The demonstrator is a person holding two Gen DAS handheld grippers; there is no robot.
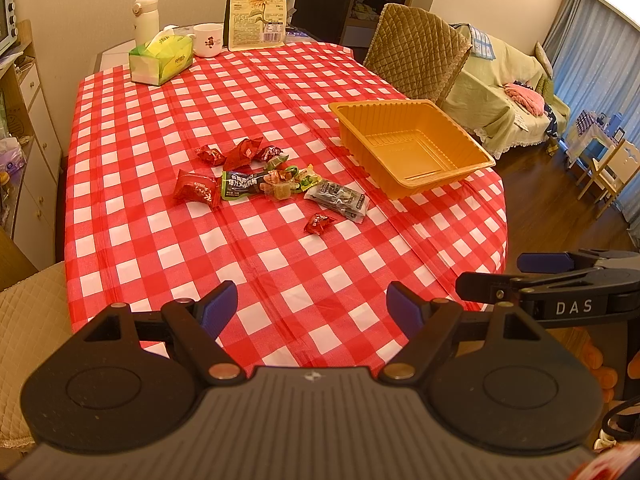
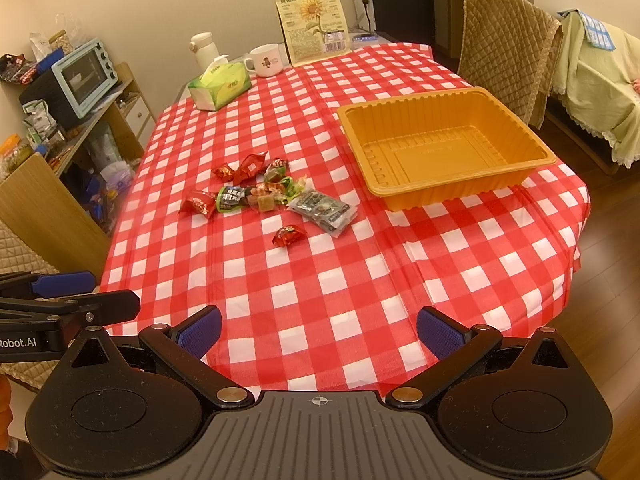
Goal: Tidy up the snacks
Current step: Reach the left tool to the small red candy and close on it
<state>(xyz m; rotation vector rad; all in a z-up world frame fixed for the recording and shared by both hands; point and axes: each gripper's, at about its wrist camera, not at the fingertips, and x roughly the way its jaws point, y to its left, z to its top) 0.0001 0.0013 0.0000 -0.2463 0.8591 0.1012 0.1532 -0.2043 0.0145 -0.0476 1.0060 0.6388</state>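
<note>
Item one: my left tongs [image 1: 312, 304] and right tongs [image 2: 319, 330], both released, empty, poised over the near counter [image 2: 360, 280]. Item two: loose snacks [image 2: 264, 192] mid-counter, beside the empty orange tray [image 2: 464, 192]; best start with the lone red candy [image 2: 289, 235], nearest and clear of neighbours.

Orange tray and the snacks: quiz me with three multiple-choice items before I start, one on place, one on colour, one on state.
1. Where do the snack packets lie?
A. In the tray
B. On the tablecloth beside the tray
C. On the chair

2. What colour is the single wrapped candy lying nearest the cameras?
A. Red
B. Blue
C. White

3. What is the state of the orange tray?
A. Full of snacks
B. Upside down
C. Upright and empty

Answers: 1 B, the packets sit in a loose cluster on the checked tablecloth, left of the tray. 2 A, its wrapper is red. 3 C, its ribbed floor is bare.
</note>
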